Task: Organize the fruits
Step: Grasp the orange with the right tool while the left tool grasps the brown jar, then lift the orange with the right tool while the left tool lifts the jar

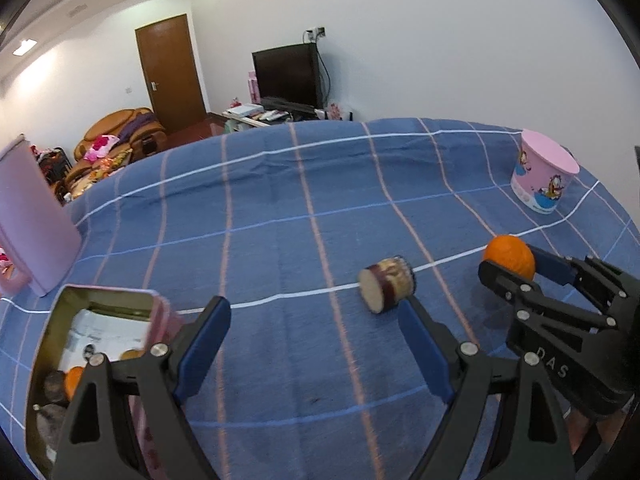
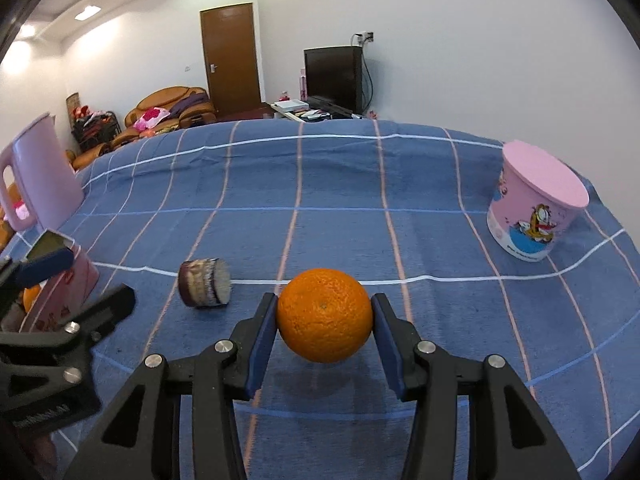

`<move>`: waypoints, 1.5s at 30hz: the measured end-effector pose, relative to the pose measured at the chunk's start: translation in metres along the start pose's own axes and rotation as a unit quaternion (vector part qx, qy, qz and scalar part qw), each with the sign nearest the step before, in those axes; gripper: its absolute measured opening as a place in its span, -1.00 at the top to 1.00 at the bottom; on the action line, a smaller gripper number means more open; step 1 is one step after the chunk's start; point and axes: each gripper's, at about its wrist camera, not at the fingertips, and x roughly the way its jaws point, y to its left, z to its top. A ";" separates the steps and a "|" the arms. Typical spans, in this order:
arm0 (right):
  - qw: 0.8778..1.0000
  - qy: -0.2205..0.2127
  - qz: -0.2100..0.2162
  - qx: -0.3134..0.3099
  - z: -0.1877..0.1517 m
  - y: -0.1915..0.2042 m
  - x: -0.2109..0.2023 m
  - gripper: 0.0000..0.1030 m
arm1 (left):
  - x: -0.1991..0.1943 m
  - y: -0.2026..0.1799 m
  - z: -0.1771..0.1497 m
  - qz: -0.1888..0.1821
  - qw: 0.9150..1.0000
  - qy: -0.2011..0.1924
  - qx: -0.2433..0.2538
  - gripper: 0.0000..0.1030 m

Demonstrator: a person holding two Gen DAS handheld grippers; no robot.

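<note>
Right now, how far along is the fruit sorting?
Done: at least one orange already lies in the open tin box on the left. In hand: the right tongs are clamped on an orange, apparently lifted clear of the blue checked cloth. Left: that orange probably goes into the box. The left tongs are open and empty, near the small round cake.

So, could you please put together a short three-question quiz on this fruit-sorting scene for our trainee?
1. True or false: the right gripper is shut on the round orange fruit.
2. Which stands furthest right on the blue checked cloth? A) tall pink jug B) pink cartoon-print tub C) small brown cylinder on its side
3. Fill in: the left gripper is ___.

Key: 1 true; 2 B; 3 open
</note>
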 end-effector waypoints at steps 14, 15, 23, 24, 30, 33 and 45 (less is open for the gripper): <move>0.999 -0.009 -0.012 0.039 -0.003 -0.023 -0.014 0.05 | 0.033 -0.023 0.013 -0.031 0.999 0.022 -0.001 -0.57; 0.999 -0.009 -0.012 0.041 -0.004 -0.025 -0.016 0.05 | 0.037 -0.023 0.013 -0.034 0.999 0.027 -0.003 -0.53; 0.999 -0.005 -0.010 0.037 0.001 -0.030 -0.012 0.05 | 0.051 -0.025 0.010 -0.067 0.996 0.051 0.000 0.17; 0.999 -0.005 -0.010 0.034 0.003 -0.026 -0.010 0.05 | 0.050 -0.024 0.009 -0.071 0.996 0.051 0.002 0.20; 1.000 -0.014 0.014 0.007 0.004 -0.013 -0.010 0.05 | 0.044 -0.012 0.001 -0.075 0.996 0.047 -0.012 0.21; 0.999 -0.017 0.027 -0.003 0.004 -0.006 -0.010 0.05 | 0.041 -0.010 -0.001 -0.073 0.996 0.046 -0.015 0.21; 0.998 -0.045 0.042 -0.007 0.005 -0.003 -0.015 0.05 | 0.025 -0.004 -0.005 -0.058 0.998 0.017 -0.022 0.21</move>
